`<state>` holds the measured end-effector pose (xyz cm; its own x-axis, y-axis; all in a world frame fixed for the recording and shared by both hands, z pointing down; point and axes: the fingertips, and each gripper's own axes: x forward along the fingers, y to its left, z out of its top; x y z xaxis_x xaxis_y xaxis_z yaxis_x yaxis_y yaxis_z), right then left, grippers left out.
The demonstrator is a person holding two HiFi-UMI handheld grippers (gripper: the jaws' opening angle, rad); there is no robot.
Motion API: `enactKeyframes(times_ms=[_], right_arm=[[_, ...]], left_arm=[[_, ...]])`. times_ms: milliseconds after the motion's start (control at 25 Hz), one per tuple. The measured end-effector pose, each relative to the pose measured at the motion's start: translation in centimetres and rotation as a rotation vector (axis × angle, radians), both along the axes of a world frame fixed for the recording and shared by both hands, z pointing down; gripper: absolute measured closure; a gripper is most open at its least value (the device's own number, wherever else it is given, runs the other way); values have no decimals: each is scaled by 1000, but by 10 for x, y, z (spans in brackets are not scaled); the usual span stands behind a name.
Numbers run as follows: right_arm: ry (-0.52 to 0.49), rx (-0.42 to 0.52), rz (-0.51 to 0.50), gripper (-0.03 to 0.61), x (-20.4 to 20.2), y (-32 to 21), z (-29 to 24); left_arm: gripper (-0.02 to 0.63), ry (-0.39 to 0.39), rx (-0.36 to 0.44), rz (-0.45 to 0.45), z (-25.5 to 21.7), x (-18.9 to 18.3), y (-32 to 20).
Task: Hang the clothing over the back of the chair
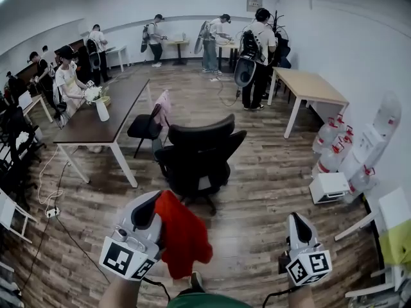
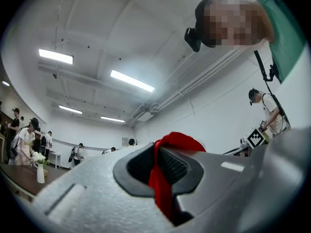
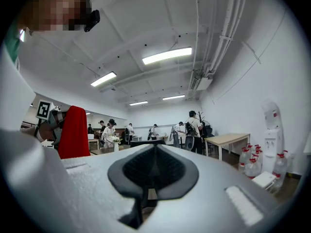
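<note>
Head view: square-patterned markers (image 1: 119,257) on left gripper (image 1: 156,204), right gripper (image 1: 298,221)

Grey left gripper (image 1: 153,204), grey right gripper (image 1: 297,219), marker cubes (image 1: 125,260) (image 1: 308,268), green shirt (image 1: 207,301)

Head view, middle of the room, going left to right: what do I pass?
Flower vase → chair with pink cloth → black office chair → wooden table → water dispenser. The water bottles overlap the last two, so they are left out.
</note>
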<state>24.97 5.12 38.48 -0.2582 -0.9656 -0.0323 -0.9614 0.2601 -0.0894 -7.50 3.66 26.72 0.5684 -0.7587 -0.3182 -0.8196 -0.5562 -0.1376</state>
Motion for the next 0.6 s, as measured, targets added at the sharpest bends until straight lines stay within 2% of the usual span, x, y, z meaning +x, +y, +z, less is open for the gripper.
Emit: enactKeyframes(times_ms=[160,320,600], right_arm=[[0,-10,14,563,-16,-48,0],[3,-20,17,563,-40,-91,-3],[19,-23,3,563,-79,-138,-4]], left_arm=[[591,0,16,51,-8,-11,-40],[591,-60,41,69,-13,-26,-82],[591,-114,6,89,2,-43,-140]])
